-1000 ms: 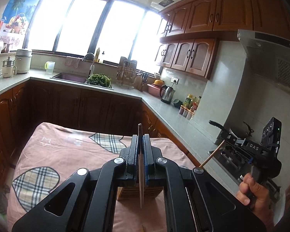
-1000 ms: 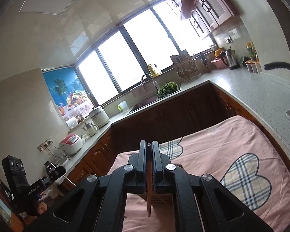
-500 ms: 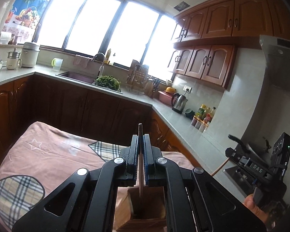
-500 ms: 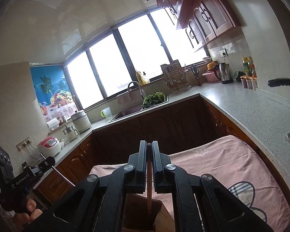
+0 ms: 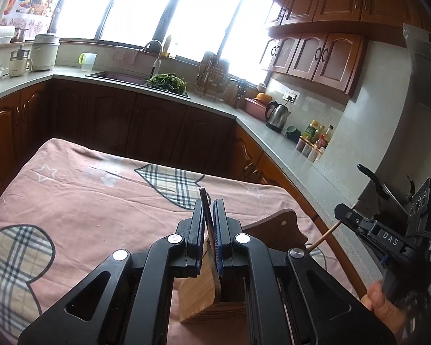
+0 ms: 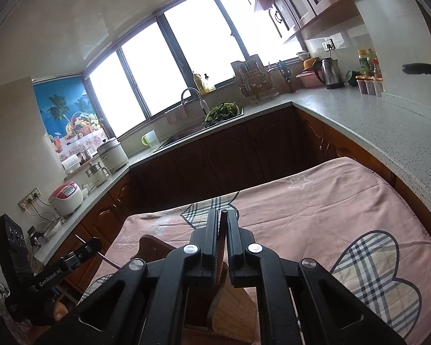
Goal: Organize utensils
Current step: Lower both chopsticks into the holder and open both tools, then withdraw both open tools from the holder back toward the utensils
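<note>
My left gripper (image 5: 207, 211) holds a thin metal utensil handle (image 5: 205, 201) between its pads; the handle leans left and its lower end (image 5: 215, 281) reaches into a bamboo utensil holder (image 5: 199, 296) on the pink cloth. My right gripper (image 6: 222, 221) is shut on a wooden utensil handle (image 6: 223, 224) whose wide lower end (image 6: 215, 302) hangs into the same holder (image 6: 232, 310). In the left wrist view the right gripper (image 5: 342, 211) appears at the right with its wooden stick (image 5: 324, 234). In the right wrist view the left gripper (image 6: 96, 243) appears at the lower left.
A dark wooden board (image 5: 275, 227) lies behind the holder on the pink cloth with plaid hearts (image 5: 86, 201). Dark cabinets and a grey counter (image 6: 359, 120) wrap around the back and right, with a sink, kettle (image 5: 277, 115) and bottles.
Both grippers have tilted down toward the table and holder. The metal handle in my left gripper now leans left and the pads look slightly apart.
</note>
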`<control>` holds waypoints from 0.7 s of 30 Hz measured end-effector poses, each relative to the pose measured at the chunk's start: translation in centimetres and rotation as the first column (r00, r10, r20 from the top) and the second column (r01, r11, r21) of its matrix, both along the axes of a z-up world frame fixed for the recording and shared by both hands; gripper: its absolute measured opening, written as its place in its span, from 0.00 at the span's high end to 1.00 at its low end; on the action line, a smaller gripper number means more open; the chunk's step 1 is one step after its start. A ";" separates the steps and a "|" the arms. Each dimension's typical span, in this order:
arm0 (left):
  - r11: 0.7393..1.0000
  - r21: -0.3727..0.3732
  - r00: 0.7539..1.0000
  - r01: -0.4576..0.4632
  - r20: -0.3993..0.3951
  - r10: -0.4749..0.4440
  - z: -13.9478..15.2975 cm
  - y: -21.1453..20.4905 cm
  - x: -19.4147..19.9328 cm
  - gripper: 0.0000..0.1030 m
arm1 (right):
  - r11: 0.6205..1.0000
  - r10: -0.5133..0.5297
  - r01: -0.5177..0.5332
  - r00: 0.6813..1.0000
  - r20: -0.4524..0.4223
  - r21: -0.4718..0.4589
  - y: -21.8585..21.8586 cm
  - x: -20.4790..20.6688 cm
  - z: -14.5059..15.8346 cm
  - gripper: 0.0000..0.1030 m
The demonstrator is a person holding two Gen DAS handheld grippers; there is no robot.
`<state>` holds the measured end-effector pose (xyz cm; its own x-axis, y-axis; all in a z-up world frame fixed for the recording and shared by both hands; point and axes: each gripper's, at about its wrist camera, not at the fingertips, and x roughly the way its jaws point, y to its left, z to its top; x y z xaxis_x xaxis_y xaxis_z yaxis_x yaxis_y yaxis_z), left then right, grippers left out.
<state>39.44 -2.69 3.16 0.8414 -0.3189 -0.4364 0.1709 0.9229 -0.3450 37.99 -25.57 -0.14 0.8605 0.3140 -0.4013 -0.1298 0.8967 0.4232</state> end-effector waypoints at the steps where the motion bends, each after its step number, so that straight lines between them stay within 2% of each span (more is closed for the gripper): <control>1: 1.000 -0.001 1.000 0.003 -0.002 -0.003 0.0 0.0 0.0 0.95 | 1.000 0.002 -0.002 1.000 -0.005 0.002 0.0 0.1 -0.1 0.91; 4: 1.000 0.007 1.000 0.006 -0.011 -0.006 0.1 0.0 0.2 0.95 | 1.000 0.004 -0.004 1.000 -0.007 0.008 0.1 0.0 -0.1 0.91; 7: 1.000 0.010 1.000 0.000 -0.024 0.000 0.0 0.1 0.3 0.88 | 1.000 0.007 -0.007 1.000 -0.018 0.013 0.1 0.0 -0.1 0.89; 8: 1.000 0.008 1.000 -0.003 -0.025 0.004 0.1 0.2 0.2 0.78 | 1.000 0.009 -0.009 1.000 -0.024 0.018 0.0 0.0 -0.1 0.85; 9: 1.000 0.006 1.000 -0.007 -0.027 0.008 0.1 0.2 0.2 0.62 | 1.000 0.010 -0.010 1.000 -0.028 0.026 -0.1 0.0 -0.1 0.81; 11: 1.000 0.002 1.000 -0.017 -0.024 0.017 0.2 0.4 -0.1 0.51 | 0.998 0.012 -0.010 1.000 -0.029 0.054 -0.5 -0.1 -0.3 0.46; 13: 1.000 0.003 0.999 -0.016 -0.032 0.016 0.4 0.4 -0.5 0.41 | 0.998 0.004 -0.002 1.000 -0.031 0.065 -0.8 -0.4 -0.2 0.43; 14: 1.000 0.001 0.999 -0.017 -0.040 0.017 0.4 0.5 -0.7 0.28 | 0.997 -0.001 0.004 0.999 -0.035 0.071 -1.0 -0.6 -0.2 0.41; 15: 1.000 -0.003 0.999 -0.017 -0.034 0.017 0.5 0.6 -1.0 0.25 | 0.996 -0.004 0.007 0.999 -0.037 0.083 -1.3 -0.8 -0.2 0.38; 16: 1.000 -0.001 0.999 -0.018 -0.027 0.018 0.6 0.7 -1.5 0.25 | 0.995 -0.007 0.010 0.999 -0.035 0.098 -1.6 -1.1 -0.3 0.31; 17: 1.000 0.008 0.999 -0.019 -0.028 0.019 0.6 0.7 -1.9 0.20 | 0.994 -0.013 0.017 0.999 -0.034 0.109 -1.8 -1.4 -0.2 0.27; 18: 1.000 0.014 0.999 -0.023 -0.029 0.023 0.6 0.8 -2.3 0.16 | 0.993 -0.020 0.024 0.999 -0.033 0.114 -2.0 -1.8 -0.2 0.26; 21: 1.000 0.011 0.999 -0.028 -0.035 0.028 0.5 1.4 -3.7 0.14 | 0.991 -0.026 0.030 0.999 -0.036 0.128 -2.4 -2.8 -0.1 0.24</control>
